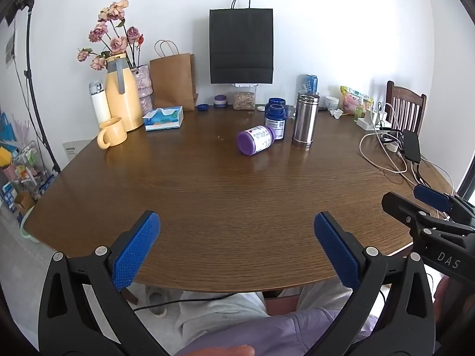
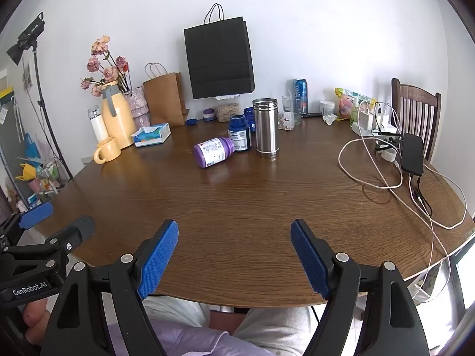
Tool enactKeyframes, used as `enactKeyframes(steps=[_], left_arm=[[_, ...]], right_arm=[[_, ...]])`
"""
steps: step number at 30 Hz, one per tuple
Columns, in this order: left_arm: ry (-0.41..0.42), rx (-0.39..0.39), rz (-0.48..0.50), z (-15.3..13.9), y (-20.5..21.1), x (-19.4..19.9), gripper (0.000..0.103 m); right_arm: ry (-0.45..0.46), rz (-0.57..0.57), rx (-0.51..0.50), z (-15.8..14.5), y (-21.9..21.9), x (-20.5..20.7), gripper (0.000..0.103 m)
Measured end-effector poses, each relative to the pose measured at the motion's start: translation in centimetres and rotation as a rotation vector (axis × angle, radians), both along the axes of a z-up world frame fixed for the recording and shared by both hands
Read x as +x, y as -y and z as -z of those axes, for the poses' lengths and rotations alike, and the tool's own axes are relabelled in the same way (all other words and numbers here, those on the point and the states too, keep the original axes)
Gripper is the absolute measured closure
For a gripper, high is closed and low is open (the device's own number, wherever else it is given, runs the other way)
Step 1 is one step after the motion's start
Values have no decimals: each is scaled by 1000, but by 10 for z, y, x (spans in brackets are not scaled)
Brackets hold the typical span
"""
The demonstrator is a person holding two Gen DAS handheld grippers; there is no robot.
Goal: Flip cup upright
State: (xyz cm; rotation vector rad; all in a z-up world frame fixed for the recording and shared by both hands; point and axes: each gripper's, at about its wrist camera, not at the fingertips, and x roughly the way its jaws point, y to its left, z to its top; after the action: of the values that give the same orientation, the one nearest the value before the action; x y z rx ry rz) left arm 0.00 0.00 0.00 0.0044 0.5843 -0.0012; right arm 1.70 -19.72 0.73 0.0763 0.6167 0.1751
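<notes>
A tall stainless steel cup (image 1: 304,120) (image 2: 266,127) stands on end at the far middle of the round wooden table (image 1: 222,207) (image 2: 252,201); I cannot tell which end is up. My left gripper (image 1: 237,222) hangs open over the near table edge, far short of the cup, with nothing between its blue pads. My right gripper (image 2: 234,228) is also open and empty over the near edge. Each gripper shows at the side of the other's view: the right gripper (image 1: 409,200) and the left gripper (image 2: 59,221).
A purple bottle (image 1: 256,140) (image 2: 212,152) lies on its side left of the cup, by upright blue bottles (image 1: 276,120) (image 2: 240,133). A yellow mug (image 1: 112,133), jug (image 1: 123,98) and tissue box (image 1: 163,118) sit far left. Cables and a phone (image 2: 412,154) lie right, by a chair (image 2: 415,109).
</notes>
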Motion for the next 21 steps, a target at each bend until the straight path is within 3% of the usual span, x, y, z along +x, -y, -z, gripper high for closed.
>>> enactKeyframes(steps=[21], left_arm=[[-12,-4,-1,2,1,3,0]], right_arm=[[-5,-7,-2,0,-1,1,21]])
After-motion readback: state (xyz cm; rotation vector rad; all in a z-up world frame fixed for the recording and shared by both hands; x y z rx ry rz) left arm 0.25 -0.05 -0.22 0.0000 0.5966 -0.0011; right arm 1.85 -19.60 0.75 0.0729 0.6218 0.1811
